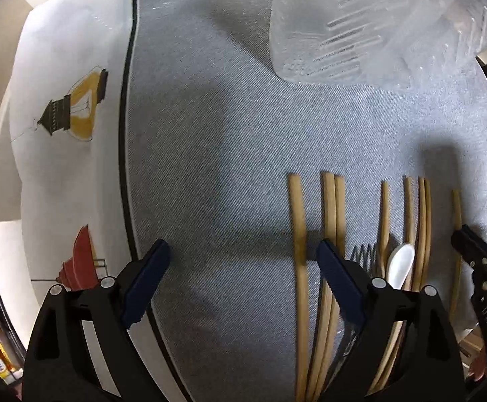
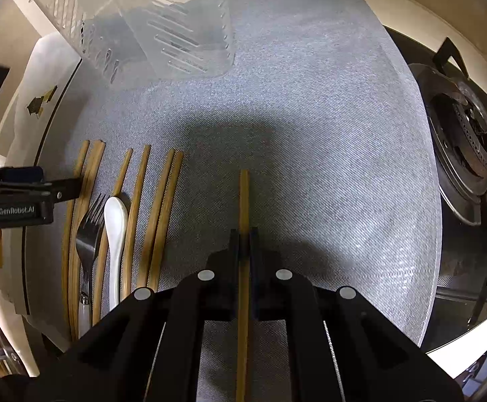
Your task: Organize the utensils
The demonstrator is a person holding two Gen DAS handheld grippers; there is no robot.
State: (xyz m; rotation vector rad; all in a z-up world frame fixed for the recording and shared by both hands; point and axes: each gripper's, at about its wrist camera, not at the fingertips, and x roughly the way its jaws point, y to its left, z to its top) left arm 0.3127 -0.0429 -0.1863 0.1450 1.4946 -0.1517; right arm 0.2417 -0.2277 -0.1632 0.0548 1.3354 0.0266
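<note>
Right gripper: black two-finger right gripper [image 2: 243, 238], jaws closed tight on a single tan bamboo chopstick [image 2: 243, 194]; the stick runs lengthwise between the fingers, tip pointing forward over the cloth.

Left gripper: black left gripper with blue pads [image 1: 243, 261], jaws spread wide, holding nothing; it hangs over the left edge of the utensil row, right finger above the leftmost sticks.

Utensil row: remaining tan bamboo chopsticks [image 2: 143, 214] lie roughly parallel on the grey woven placemat [image 2: 310, 134], with a steel fork with a pale handle [image 2: 89, 231] and a white ceramic spoon [image 2: 116, 227] among them.

Held stick position: well apart from the row, to its right; whether lifted clear of the mat or touching it, cannot tell.

Holder: clear slotted plastic utensil caddy [image 2: 176, 33] at the far edge of the mat, seemingly empty; its tilt may be lens distortion.

Surroundings: gas burner [image 2: 461, 154] just off the mat's right side; white printed cloth [image 1: 69, 100] to the left.

Step in hand (judgement): one chopstick picked from the row, transfer to the caddy not yet done.

Next move (judgement): carry the stick forward and leftward, tip it toward upright over the caddy's opening, then release; grip sits mid-stick, so expect swing.
</note>
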